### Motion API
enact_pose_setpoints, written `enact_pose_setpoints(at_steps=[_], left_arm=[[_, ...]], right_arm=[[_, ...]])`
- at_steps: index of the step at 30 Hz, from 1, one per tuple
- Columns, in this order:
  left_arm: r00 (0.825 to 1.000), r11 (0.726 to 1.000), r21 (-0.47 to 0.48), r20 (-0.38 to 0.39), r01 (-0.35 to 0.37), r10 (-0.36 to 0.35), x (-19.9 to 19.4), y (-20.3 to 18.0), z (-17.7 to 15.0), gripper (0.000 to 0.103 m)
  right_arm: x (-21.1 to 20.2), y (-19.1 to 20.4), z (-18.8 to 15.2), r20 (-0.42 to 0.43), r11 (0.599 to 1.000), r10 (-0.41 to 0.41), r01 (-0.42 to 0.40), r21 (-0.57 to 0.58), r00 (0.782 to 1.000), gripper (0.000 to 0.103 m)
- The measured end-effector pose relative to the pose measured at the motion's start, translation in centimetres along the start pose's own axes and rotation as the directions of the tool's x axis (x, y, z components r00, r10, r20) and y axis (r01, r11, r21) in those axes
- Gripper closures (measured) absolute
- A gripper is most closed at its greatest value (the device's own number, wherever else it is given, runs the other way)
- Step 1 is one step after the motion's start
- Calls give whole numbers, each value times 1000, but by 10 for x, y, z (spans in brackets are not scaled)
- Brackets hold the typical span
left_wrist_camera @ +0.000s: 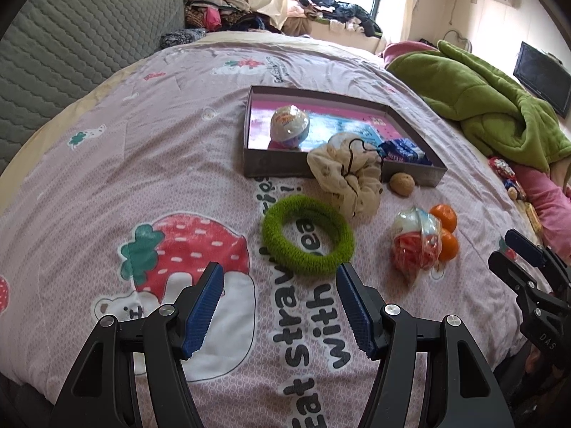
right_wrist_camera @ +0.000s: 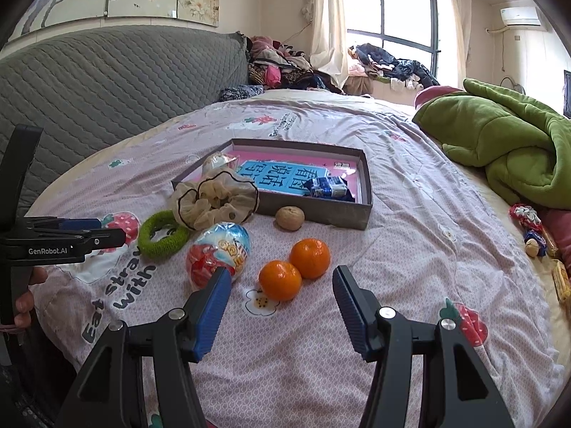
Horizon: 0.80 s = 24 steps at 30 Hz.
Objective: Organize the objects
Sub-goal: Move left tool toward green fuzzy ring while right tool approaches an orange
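The shallow grey cardboard box (right_wrist_camera: 321, 215) on the bed already holds a foil-wrapped egg (left_wrist_camera: 289, 121) and a blue snack packet (right_wrist_camera: 330, 187). The fuzzy green ring (left_wrist_camera: 308, 235), cream scrunchie (right_wrist_camera: 214, 199), walnut (right_wrist_camera: 289, 217), second wrapped egg (right_wrist_camera: 217, 253) and two oranges (right_wrist_camera: 294, 267) lie loose before it. Left gripper (left_wrist_camera: 280, 306) and right gripper (right_wrist_camera: 282, 310) both gape empty, so I judge most sorting remains.

Bright daylight from window (right_wrist_camera: 392, 28), blown-out glare, fisheye-warped edges

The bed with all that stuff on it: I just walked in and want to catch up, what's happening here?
A person is tidying small things into the grey box on the bed, a claw in each hand. Both claws are open and empty. The left claw hovers near the green ring; the right claw hovers near two oranges. A wrapped egg and a blue packet are already in the box; the scrunchie, walnut and another wrapped egg lie outside.
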<state>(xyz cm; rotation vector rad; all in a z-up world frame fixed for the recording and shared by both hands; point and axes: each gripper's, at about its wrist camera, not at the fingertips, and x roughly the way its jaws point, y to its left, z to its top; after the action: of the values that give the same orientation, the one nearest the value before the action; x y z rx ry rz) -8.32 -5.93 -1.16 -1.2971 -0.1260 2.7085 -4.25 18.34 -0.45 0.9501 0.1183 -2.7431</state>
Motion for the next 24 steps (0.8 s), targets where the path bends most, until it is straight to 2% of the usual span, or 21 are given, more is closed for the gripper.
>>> enact_pose_setpoints(at_steps=[24], left_arm=[[999, 997, 66, -36, 28, -26, 5, -30, -16, 36]], right_arm=[[6, -4, -10, -39, 1000, 0, 0, 18, 999, 44]])
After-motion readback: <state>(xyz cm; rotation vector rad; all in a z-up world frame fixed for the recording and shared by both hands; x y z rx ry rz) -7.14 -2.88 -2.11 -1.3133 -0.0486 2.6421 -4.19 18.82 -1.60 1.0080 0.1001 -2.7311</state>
